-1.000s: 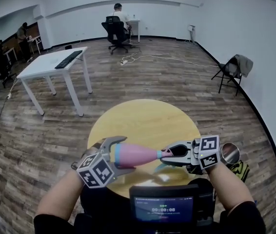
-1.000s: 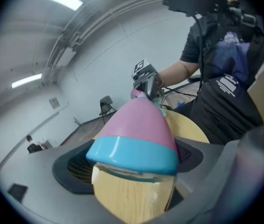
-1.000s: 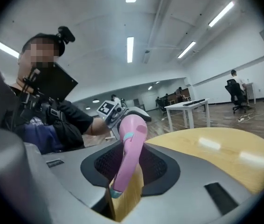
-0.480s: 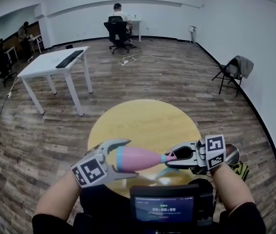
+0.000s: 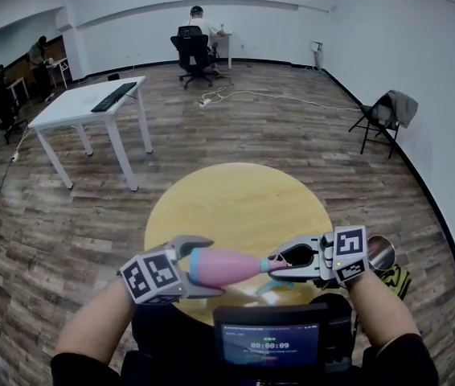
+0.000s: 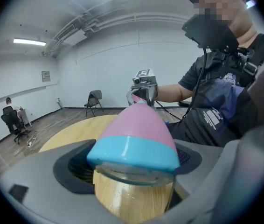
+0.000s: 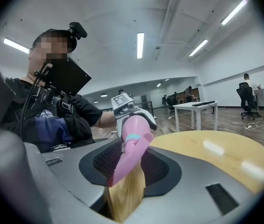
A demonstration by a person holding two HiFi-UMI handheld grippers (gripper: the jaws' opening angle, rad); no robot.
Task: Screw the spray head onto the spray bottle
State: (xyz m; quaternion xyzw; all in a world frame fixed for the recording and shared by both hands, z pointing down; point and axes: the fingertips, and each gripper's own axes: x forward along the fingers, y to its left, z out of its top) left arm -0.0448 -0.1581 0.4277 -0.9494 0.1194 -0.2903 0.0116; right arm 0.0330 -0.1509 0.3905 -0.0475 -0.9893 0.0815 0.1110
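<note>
In the head view, the bottle's (image 5: 226,266) wide end is hidden inside the left gripper (image 5: 202,267), the table's (image 5: 235,199) near edge lies behind the screen (image 5: 270,346), and the person at the far desk (image 5: 198,21) is too small to detail.

Right hand-held gripper (image 7: 132,177) jaws just opening, spray head (image 7: 131,148) between.

Under the left gripper (image 5: 202,268) we see a round yellow wooden table (image 5: 235,191); past it, brown plank flooring (image 5: 292,127), a white rectangular desk (image 5: 83,107) far left — white walls (image 5: 131,30) beyond.
</note>
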